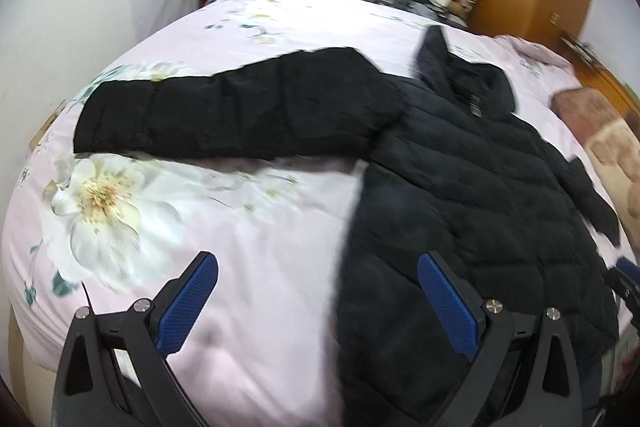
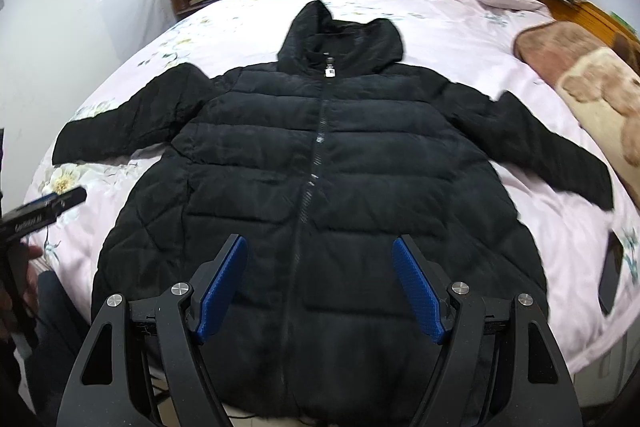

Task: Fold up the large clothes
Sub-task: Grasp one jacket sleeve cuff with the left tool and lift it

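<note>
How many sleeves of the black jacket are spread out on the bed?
2. One sleeve lies out to the left of the jacket, the other sleeve out to the right, toward the pillow.

Both the left gripper (image 1: 318,301) and the right gripper (image 2: 320,285) have black angular frames, silver round screws at the joints, and blue textured pads (image 2: 222,287) inside the jaws. A thin black cable (image 1: 89,294) runs beside the left frame.
</note>
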`<state>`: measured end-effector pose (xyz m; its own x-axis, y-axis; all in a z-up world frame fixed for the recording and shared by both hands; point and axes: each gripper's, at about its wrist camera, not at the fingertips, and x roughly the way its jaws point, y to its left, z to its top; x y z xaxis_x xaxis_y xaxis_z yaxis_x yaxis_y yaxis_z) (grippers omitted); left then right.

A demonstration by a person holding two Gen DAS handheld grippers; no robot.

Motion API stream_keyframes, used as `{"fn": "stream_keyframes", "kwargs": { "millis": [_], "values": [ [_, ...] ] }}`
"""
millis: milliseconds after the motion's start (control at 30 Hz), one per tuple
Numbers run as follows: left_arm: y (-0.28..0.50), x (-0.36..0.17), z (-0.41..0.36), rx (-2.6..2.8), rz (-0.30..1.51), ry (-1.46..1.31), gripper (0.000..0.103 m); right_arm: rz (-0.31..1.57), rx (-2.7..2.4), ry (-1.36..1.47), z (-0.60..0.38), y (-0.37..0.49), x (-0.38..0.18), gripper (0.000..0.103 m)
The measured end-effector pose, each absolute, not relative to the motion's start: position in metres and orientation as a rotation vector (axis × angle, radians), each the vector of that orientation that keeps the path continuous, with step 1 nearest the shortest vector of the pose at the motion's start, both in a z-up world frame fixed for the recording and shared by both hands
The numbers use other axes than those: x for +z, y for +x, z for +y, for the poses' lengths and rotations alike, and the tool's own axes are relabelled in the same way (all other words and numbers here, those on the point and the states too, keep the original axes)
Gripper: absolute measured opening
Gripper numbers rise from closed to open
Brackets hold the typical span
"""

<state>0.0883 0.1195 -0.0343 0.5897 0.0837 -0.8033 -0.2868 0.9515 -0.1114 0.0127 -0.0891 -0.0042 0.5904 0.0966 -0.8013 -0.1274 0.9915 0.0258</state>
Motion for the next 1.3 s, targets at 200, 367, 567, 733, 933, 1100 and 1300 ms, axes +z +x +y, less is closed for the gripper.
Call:
{"fn": "stream_keyframes", "kwargs": {
  "millis": [200,367,567,733,933,1100,1300],
  "values": [
    [0.114,-0.052,0.179,0.296,0.919,-0.332,0.098,0.951,0.162,-0.087,-0.064,0.050,-0.018,0.075],
    [0.130,-0.068,0.236,0.398,0.903,-0.416,0.098,0.974,0.180,-0.111,-0.048,0.078,-0.032,0.075],
    [0.141,-0.087,0.304,0.537,0.866,-0.503,0.098,0.999,0.174,-0.133,-0.041,0.104,-0.048,0.075],
    [0.148,-0.098,0.337,0.588,0.833,-0.563,0.092,1.021,0.148,-0.149,-0.044,0.117,-0.060,0.075],
    [0.169,-0.106,0.341,0.606,0.848,-0.464,0.048,1.055,0.083,-0.156,-0.059,0.125,-0.074,0.075],
    [0.174,-0.087,0.334,0.548,0.852,-0.452,0.011,1.065,0.071,-0.158,-0.067,0.119,-0.075,0.075],
    [0.168,-0.019,0.299,0.417,0.760,-0.419,0.010,1.034,0.058,-0.187,-0.073,0.105,-0.064,0.075]
  ]
}}
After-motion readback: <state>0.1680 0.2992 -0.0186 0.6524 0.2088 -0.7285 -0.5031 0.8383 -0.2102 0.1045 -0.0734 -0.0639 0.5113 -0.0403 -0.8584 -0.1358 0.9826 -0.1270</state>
